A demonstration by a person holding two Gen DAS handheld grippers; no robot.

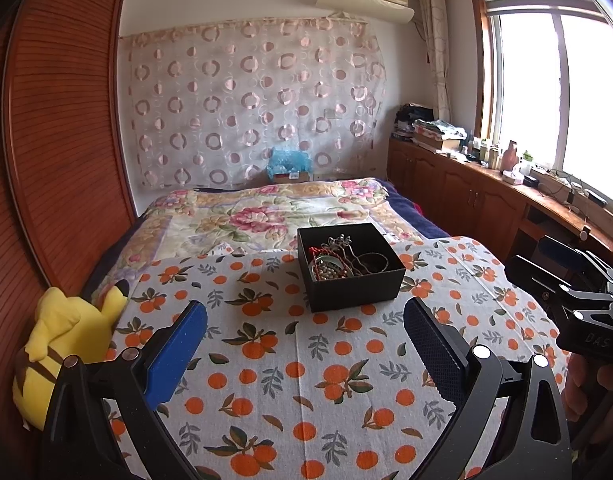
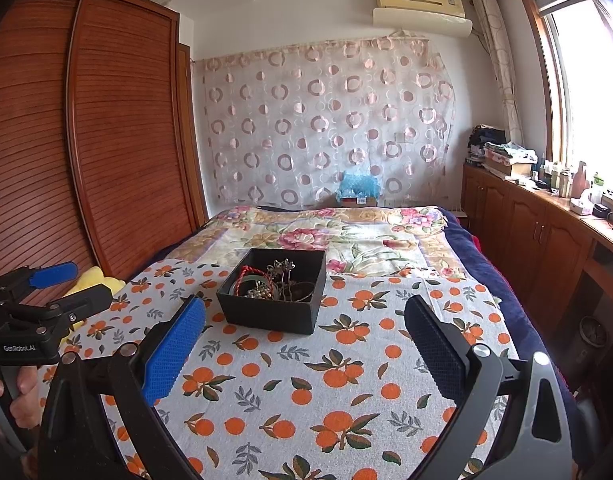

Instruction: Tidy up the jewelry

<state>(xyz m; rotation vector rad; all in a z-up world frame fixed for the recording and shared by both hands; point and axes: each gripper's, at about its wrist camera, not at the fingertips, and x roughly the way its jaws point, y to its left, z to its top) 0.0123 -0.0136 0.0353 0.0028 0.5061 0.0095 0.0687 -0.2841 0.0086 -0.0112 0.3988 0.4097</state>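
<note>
A black open box (image 1: 352,286) (image 2: 272,314) sits on an orange-print cloth (image 1: 290,364) (image 2: 306,384) spread over the bed. Inside lies a tangle of jewelry (image 1: 338,262) (image 2: 272,282): a red cord, beads, a bangle and dark chains. My left gripper (image 1: 306,320) hovers open short of the box, nothing between its blue and black pads. My right gripper (image 2: 306,318) is open too, just near of the box. Each gripper shows at the edge of the other's view, the right one (image 1: 578,292) held by a hand, the left one (image 2: 46,300) likewise.
A yellow plush toy (image 1: 66,344) (image 2: 94,280) lies at the cloth's left edge by the wooden wardrobe (image 1: 58,128). A floral blanket (image 1: 266,212) covers the bed beyond. A wooden cabinet (image 1: 486,192) with clutter runs under the window on the right.
</note>
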